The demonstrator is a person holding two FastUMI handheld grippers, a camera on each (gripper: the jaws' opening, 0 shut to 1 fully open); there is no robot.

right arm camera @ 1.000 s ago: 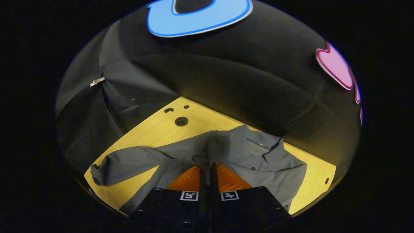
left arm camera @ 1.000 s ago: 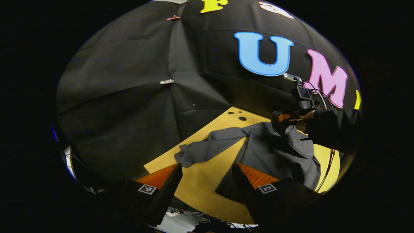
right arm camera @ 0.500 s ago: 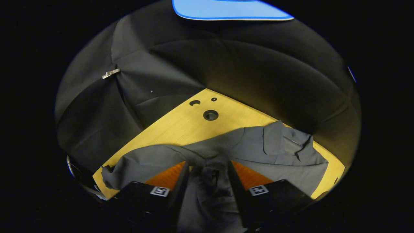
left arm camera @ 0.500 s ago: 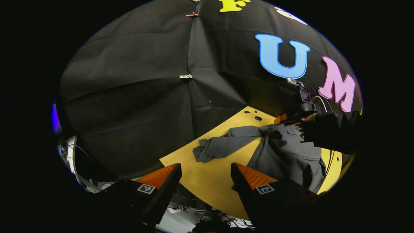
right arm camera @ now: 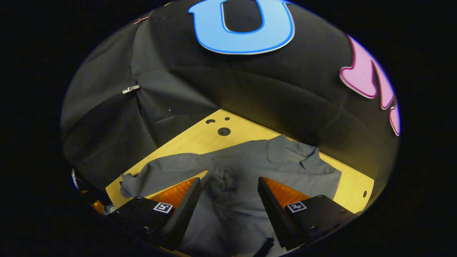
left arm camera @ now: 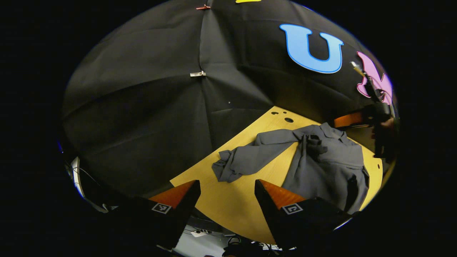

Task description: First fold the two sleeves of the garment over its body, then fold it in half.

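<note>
Both hand-held grippers, left (left arm camera: pixel 227 187) and right (right arm camera: pixel 228 184), hang spread and empty above a grey shirt (right arm camera: pixel 250 171) on the surface (left arm camera: pixel 232 203); the left gripper view also catches the right one at the collar.

The left gripper (left arm camera: pixel 227 185) has its two fingers spread wide with nothing between them, held off the near edge and aimed forward and down. The right gripper (right arm camera: pixel 228 184) is likewise parted and holds nothing, its fingers pointing down from above. From the left gripper view, the right gripper (left arm camera: pixel 348 120) appears far off at the right, held level by a hand (left arm camera: pixel 388 124) in a dark sleeve (left arm camera: pixel 385 142).
</note>
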